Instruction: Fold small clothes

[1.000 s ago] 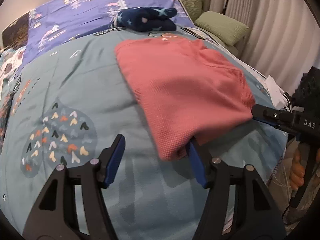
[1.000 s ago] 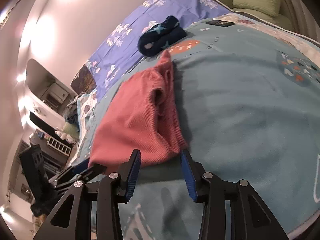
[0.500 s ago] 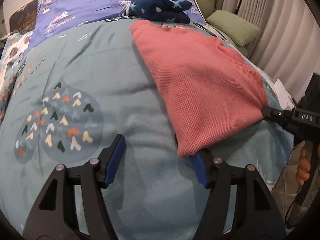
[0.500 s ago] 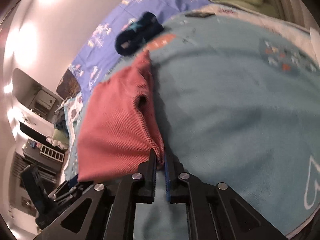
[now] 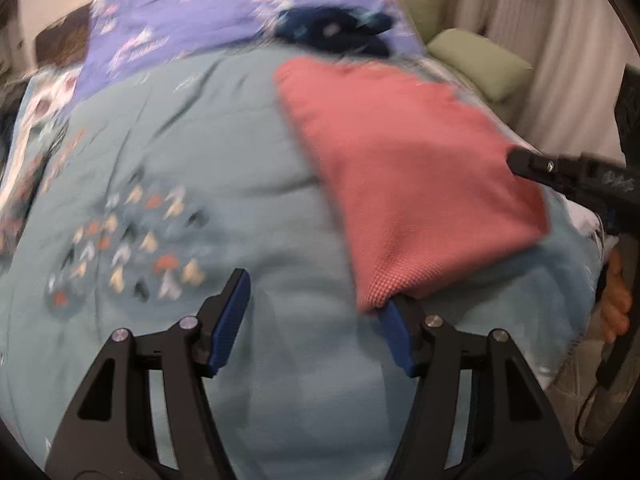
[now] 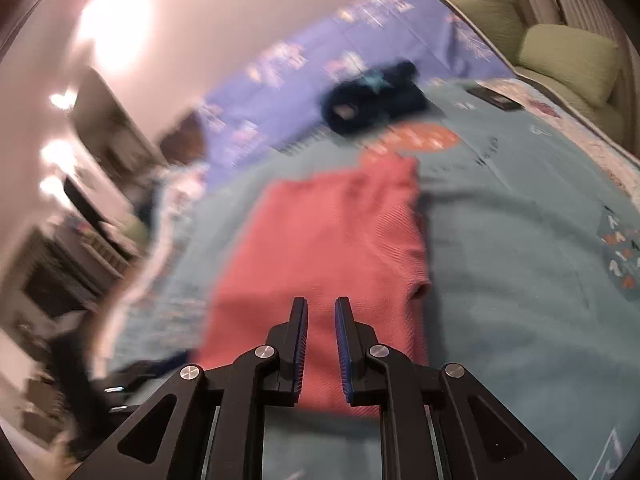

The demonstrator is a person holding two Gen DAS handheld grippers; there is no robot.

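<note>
Left wrist view: the left gripper (image 5: pixel 312 320) fills the bottom of the frame, its jaws spread wide with nothing between them.
Left gripper contact: its right blue pad (image 5: pixel 396 338) sits at the near corner of the pink garment (image 5: pixel 404 168); the corner seems to lie over the pad tip, but blur makes this unsure.
Pink garment: folded, lying flat on the teal blanket (image 5: pixel 240 168), from centre to right of the frame.
Right gripper, seen from the left: its black tip (image 5: pixel 520 162) is at the right edge of the garment, middle right of the frame.
Right wrist view: the right gripper (image 6: pixel 321 344) is at bottom centre, above the near edge of the pink garment (image 6: pixel 328 240).
Right jaws: a narrow gap between the blue pads, and no cloth is pinched in it.
Dark blue garment: (image 6: pixel 372 98) rolled up, at the upper centre, beyond the pink one, near the purple sheet (image 6: pixel 360 48).
Green pillow: (image 6: pixel 568 60) upper right corner.
</note>
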